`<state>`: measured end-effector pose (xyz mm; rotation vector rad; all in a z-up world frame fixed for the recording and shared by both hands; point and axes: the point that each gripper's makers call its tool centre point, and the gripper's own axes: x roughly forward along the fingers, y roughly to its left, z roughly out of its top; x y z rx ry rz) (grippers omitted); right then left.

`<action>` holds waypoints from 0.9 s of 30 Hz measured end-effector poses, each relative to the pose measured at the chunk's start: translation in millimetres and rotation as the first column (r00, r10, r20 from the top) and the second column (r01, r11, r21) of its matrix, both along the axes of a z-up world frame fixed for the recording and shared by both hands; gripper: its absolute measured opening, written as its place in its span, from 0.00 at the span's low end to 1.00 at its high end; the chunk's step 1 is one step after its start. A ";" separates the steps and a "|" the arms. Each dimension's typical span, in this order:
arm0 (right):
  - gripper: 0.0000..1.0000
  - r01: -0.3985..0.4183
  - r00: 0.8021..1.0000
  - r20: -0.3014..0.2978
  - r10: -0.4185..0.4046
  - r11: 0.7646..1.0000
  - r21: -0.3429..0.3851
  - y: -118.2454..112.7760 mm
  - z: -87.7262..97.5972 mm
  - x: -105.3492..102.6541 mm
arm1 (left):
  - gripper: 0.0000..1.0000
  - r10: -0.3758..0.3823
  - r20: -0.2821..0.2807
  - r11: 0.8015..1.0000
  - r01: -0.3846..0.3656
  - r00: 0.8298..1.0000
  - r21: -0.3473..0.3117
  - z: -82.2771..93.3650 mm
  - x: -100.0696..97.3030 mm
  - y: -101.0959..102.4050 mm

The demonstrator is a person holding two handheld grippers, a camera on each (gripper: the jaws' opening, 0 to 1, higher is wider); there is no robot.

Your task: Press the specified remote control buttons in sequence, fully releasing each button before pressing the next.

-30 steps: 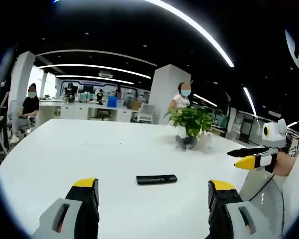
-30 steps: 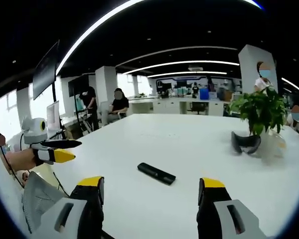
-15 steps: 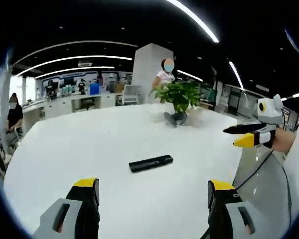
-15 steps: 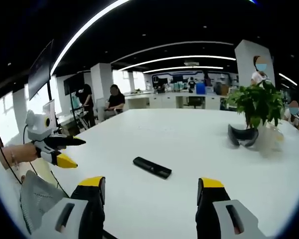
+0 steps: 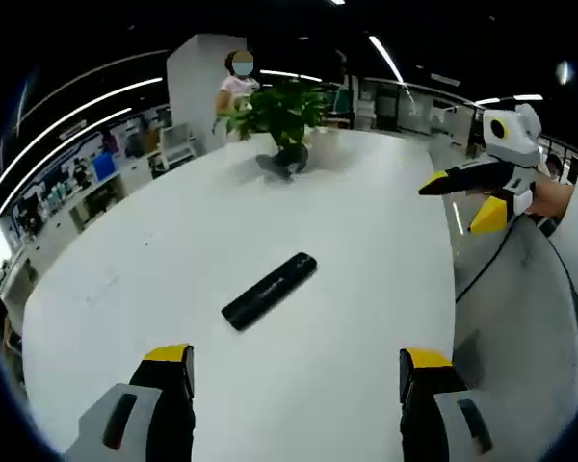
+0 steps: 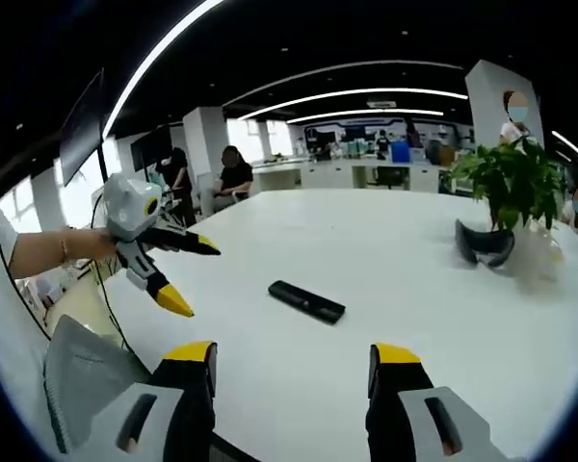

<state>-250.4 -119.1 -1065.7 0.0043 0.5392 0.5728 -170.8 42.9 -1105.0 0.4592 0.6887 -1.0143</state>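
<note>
Both tongs (image 5: 289, 371) (image 6: 291, 371) agape, remote (image 5: 269, 290) untouched.

The buttons on the remote (image 5: 269, 290) are too small to make out, and the tabletop (image 6: 395, 260) runs past both views' edges.

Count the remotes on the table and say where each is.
1. The black remote lies flat on the white table, ahead of the left gripper and nearer than the potted plant. In the right gripper view it lies ahead of the right gripper.
</note>
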 end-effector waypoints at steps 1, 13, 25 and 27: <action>0.61 -0.004 1.000 -0.015 0.004 1.000 -0.009 -0.5 -2.9 -1.7 | 0.90 -0.034 -0.017 0.999 0.034 0.999 0.030 -4.0 3.6 -2.2; 0.45 -0.031 0.997 -0.075 0.027 0.998 -0.046 -7.8 -17.3 -8.4 | 0.74 -0.244 -0.131 0.948 0.265 0.961 0.177 -29.0 56.0 -18.6; 0.29 -0.055 0.992 -0.119 0.047 0.997 -0.062 -12.2 -27.4 -5.8 | 0.62 -0.354 -0.228 0.872 0.408 0.907 0.269 -67.7 79.2 -38.7; 0.28 -0.053 0.991 -0.126 0.045 0.997 -0.064 -14.1 -28.5 -5.2 | 0.62 -0.377 -0.247 0.851 0.439 0.893 0.290 -75.7 80.5 -39.9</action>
